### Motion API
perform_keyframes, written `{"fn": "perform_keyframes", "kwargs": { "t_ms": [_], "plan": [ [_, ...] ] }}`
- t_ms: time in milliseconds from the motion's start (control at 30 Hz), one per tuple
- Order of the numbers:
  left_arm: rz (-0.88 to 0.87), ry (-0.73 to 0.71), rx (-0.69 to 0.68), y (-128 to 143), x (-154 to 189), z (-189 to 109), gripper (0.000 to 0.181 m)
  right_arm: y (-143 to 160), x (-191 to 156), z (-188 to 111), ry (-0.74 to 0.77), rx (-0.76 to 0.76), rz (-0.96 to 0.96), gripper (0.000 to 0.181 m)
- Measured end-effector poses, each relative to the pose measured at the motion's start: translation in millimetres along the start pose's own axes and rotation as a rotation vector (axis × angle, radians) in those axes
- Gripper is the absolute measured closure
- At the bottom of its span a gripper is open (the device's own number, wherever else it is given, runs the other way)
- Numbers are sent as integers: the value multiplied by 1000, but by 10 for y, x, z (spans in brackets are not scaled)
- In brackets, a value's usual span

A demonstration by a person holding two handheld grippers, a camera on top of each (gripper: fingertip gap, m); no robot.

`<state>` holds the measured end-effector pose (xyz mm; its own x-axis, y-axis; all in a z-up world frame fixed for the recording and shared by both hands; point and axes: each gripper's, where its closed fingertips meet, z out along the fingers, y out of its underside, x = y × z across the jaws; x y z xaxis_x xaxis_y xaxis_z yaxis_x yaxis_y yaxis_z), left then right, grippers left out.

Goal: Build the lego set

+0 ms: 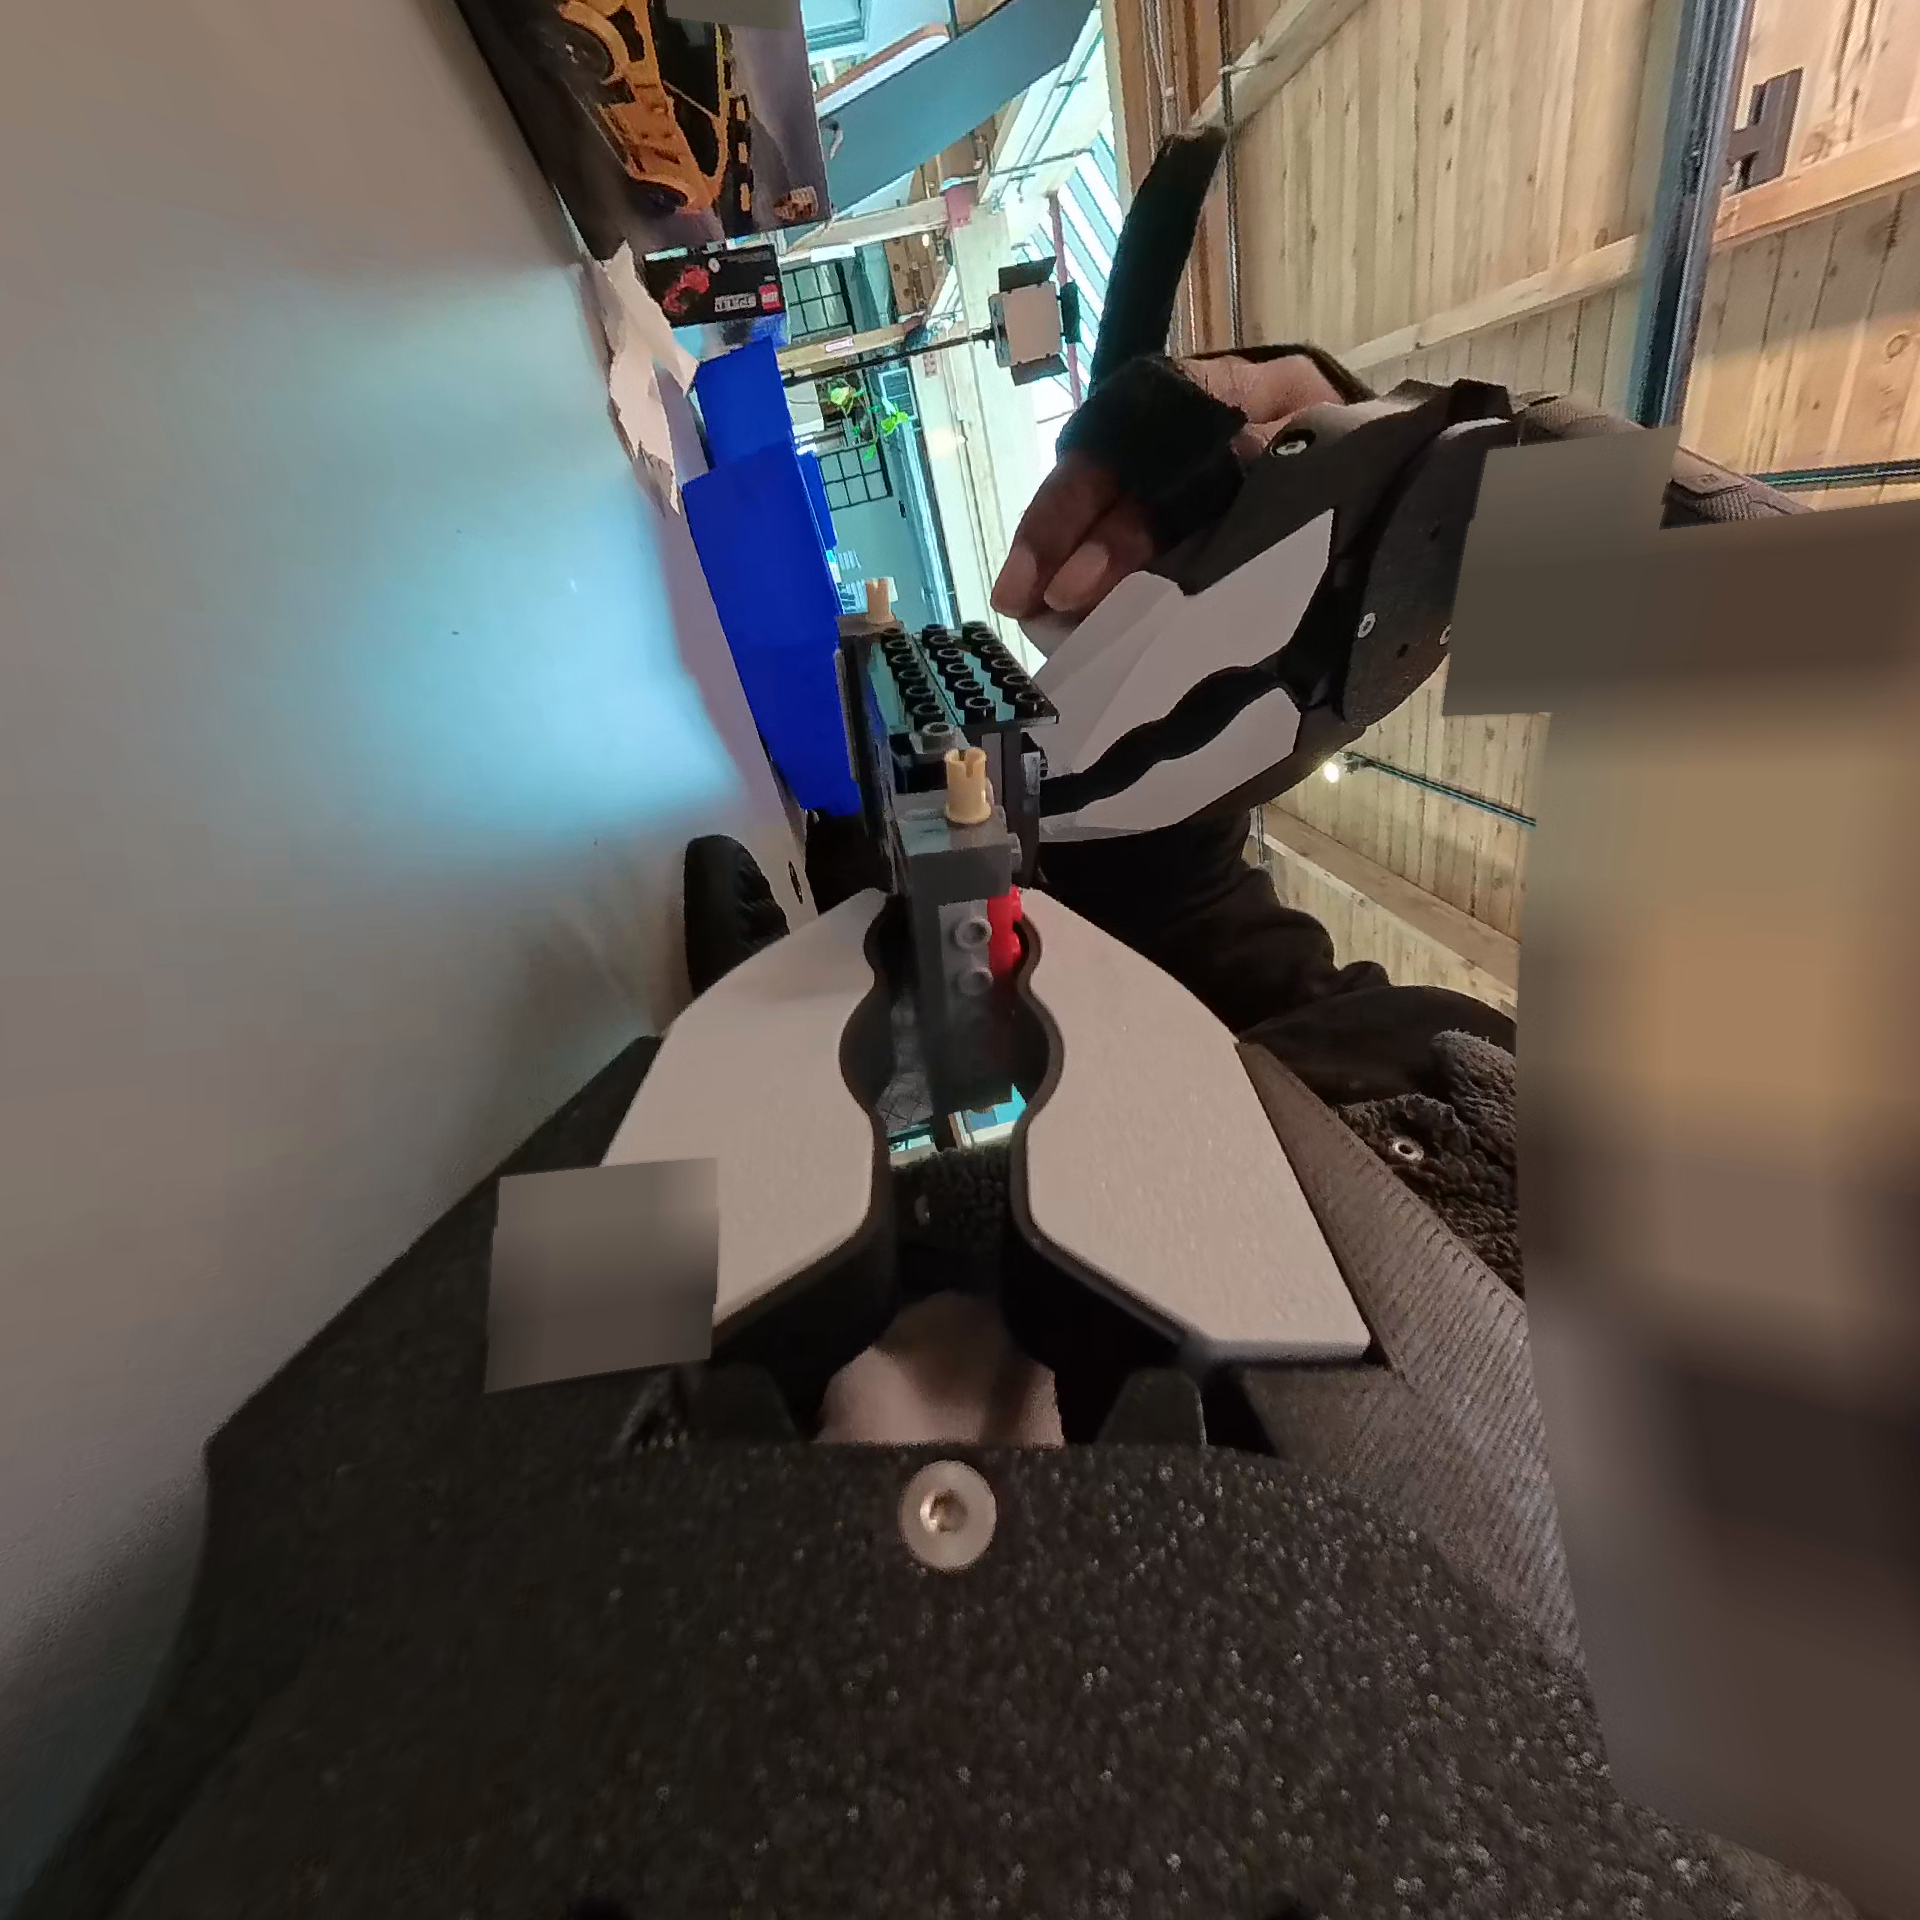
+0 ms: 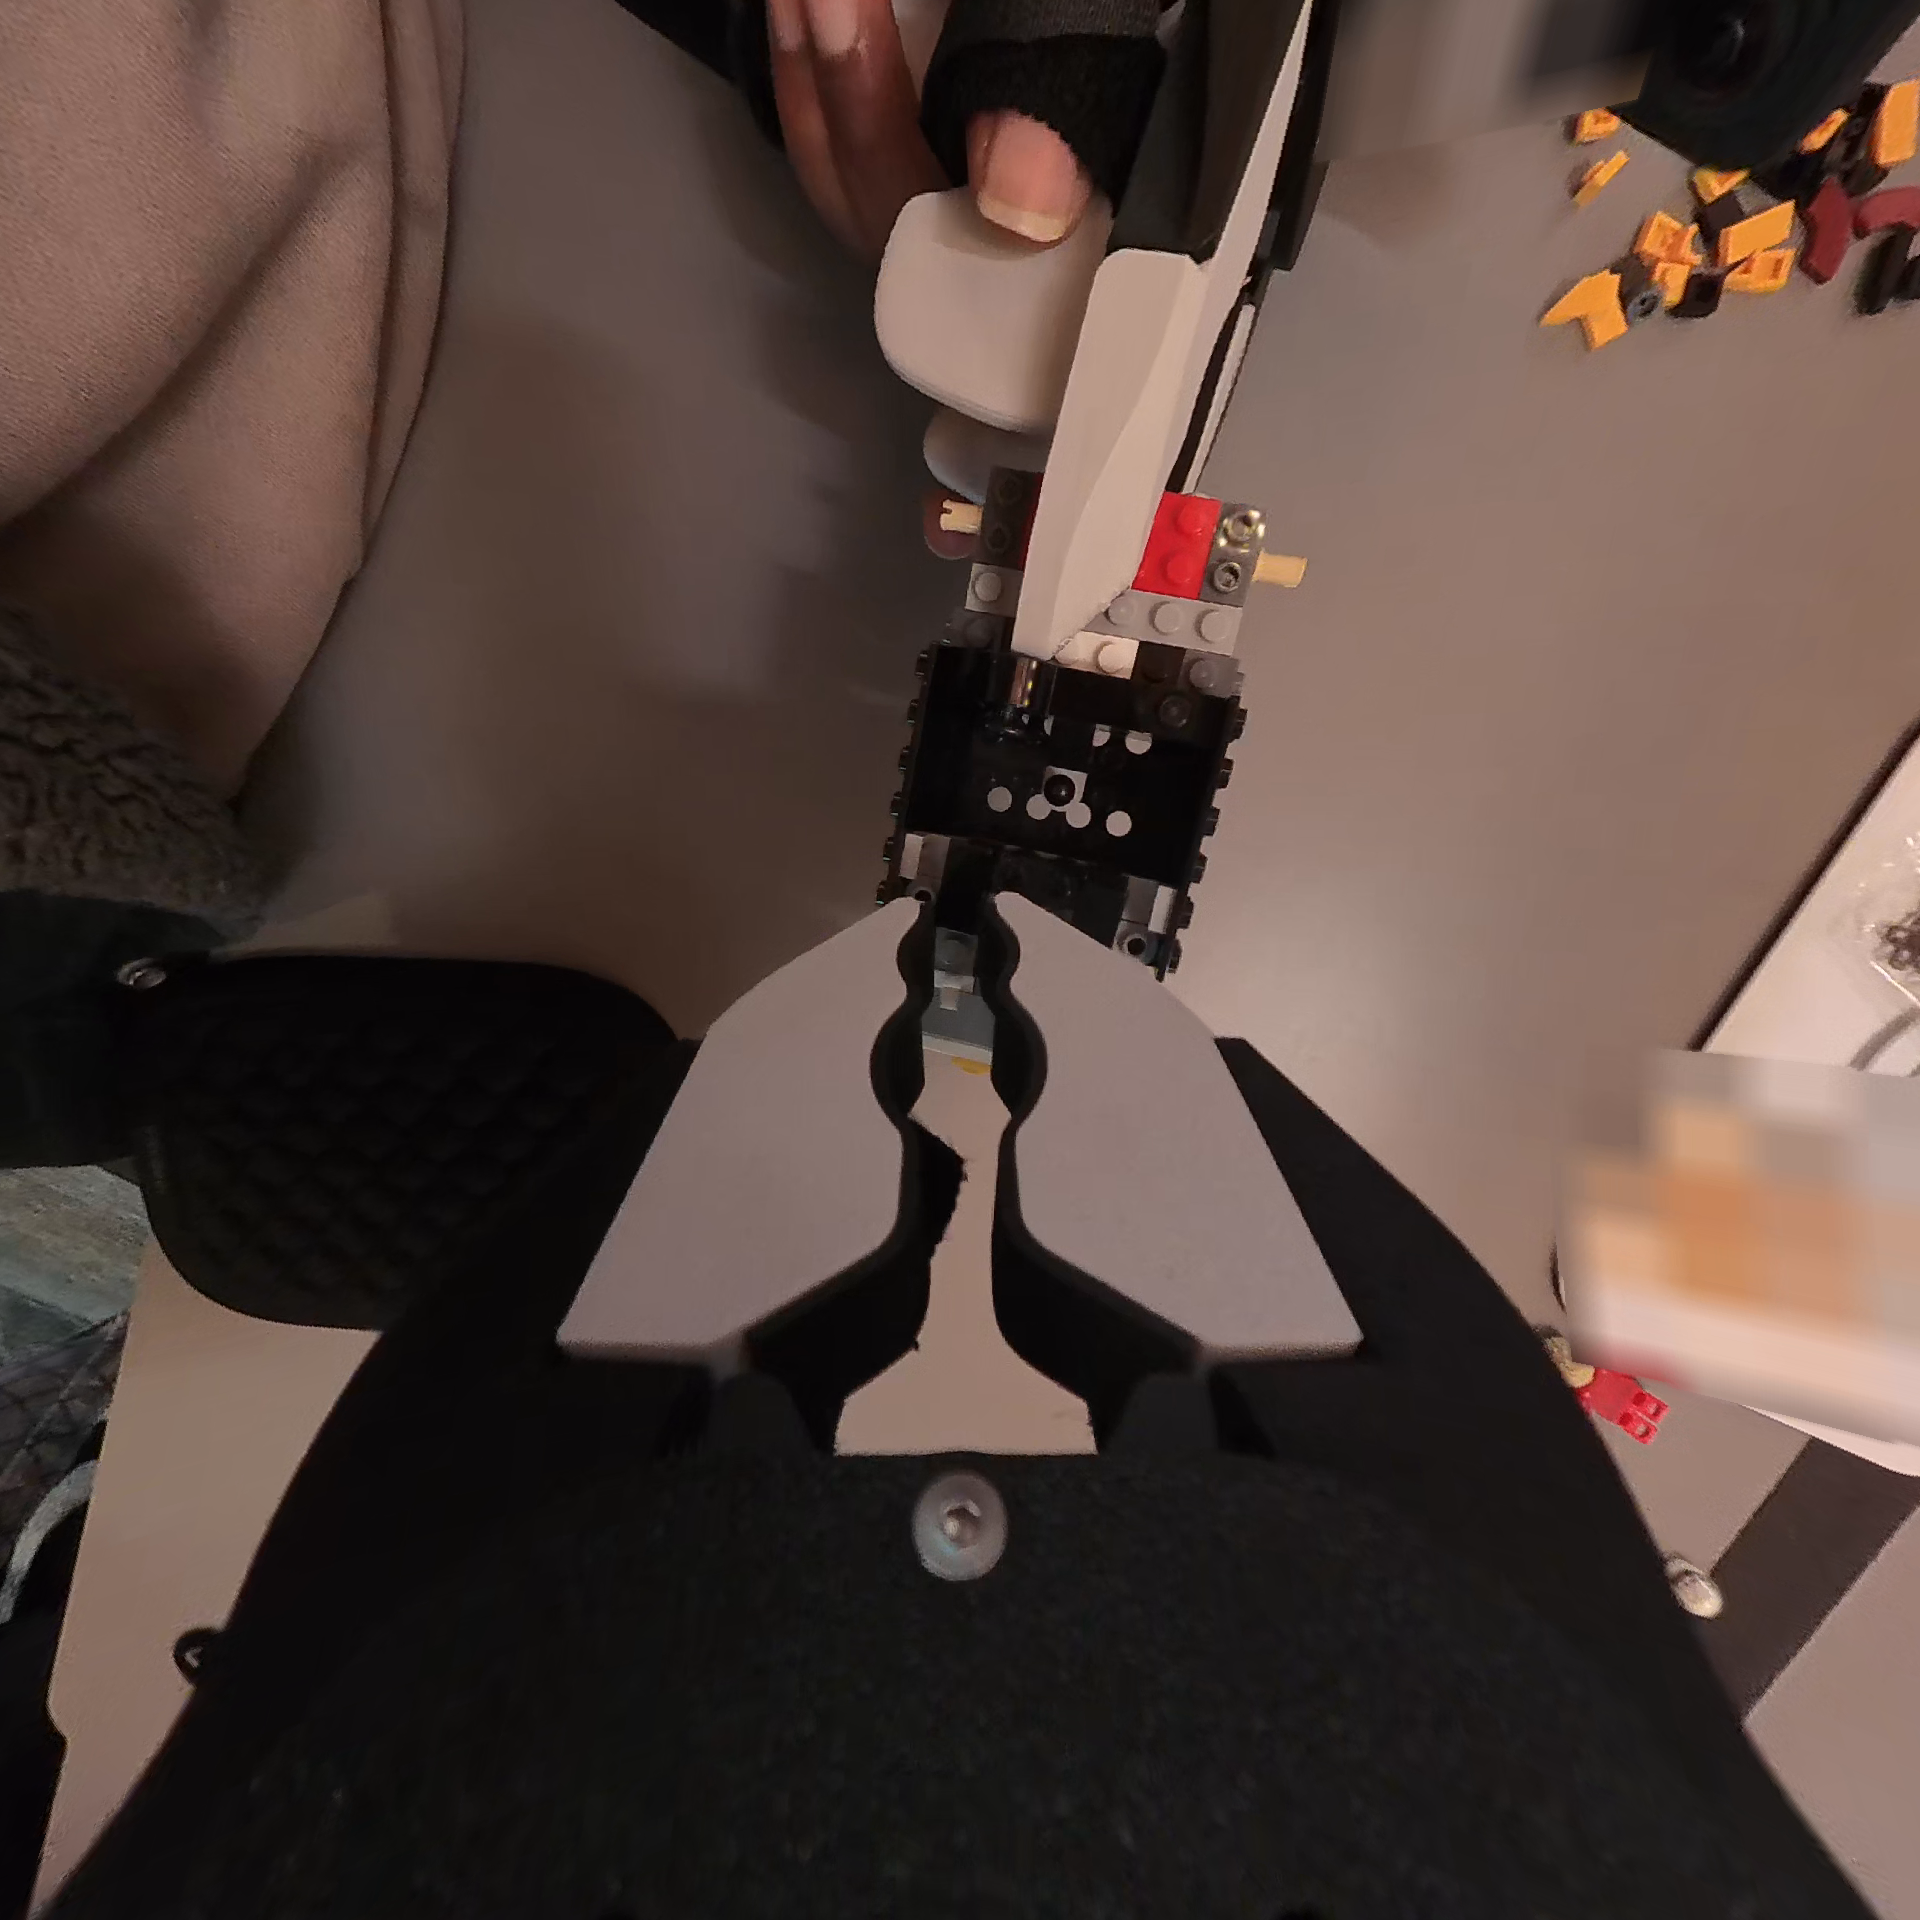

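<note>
The partly built lego model (image 1: 940, 727) is a black studded chassis with grey and red bricks and tan pins (image 1: 966, 790) sticking out. It is held in the air between both grippers. My left gripper (image 1: 951, 904) is shut on its grey and red end. My right gripper (image 1: 1049, 748) reaches in from the upper right and clamps the far end. In the right wrist view the model (image 2: 1060, 779) shows its black open underside. My right gripper (image 2: 956, 914) is shut on the near end, and the left gripper (image 2: 1049, 634) comes down from the top onto the red and grey end.
Loose orange, black and dark red bricks (image 2: 1714, 229) lie on the grey table at the top right. A white sheet (image 2: 1818, 935) and a small red piece (image 2: 1626, 1397) are at the right. A blue bin (image 1: 769, 623), a black tyre (image 1: 727, 914) and lego boxes (image 1: 707, 104) stand beyond the model. Some 5 centimetres of space lies between my two pairs of fingers.
</note>
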<state>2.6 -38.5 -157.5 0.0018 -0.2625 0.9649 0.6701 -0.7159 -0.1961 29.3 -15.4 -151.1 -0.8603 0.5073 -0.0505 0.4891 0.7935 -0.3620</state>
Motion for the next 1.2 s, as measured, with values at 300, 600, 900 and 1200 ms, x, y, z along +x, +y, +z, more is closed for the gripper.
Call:
{"fn": "perform_keyframes", "kwargs": {
  "t_ms": [300, 600, 900, 1200],
  "plan": [
    [8, 10, 4, -11, 20, -7, 164, -14, 92, -299, 1, 377, 335, 144],
    [32, 12, -20, 29, 20, 24, 164, 239, 216, -120, -309, 1120, 1087, 125],
    [94, -31, -52, 82, -13, 60, 163, -11, 180, 20, -364, 1118, 1092, 121],
    [176, -52, -76, 123, 16, 73, 164, -14, 146, 44, -340, 1105, 1044, 140]
  ]
}}
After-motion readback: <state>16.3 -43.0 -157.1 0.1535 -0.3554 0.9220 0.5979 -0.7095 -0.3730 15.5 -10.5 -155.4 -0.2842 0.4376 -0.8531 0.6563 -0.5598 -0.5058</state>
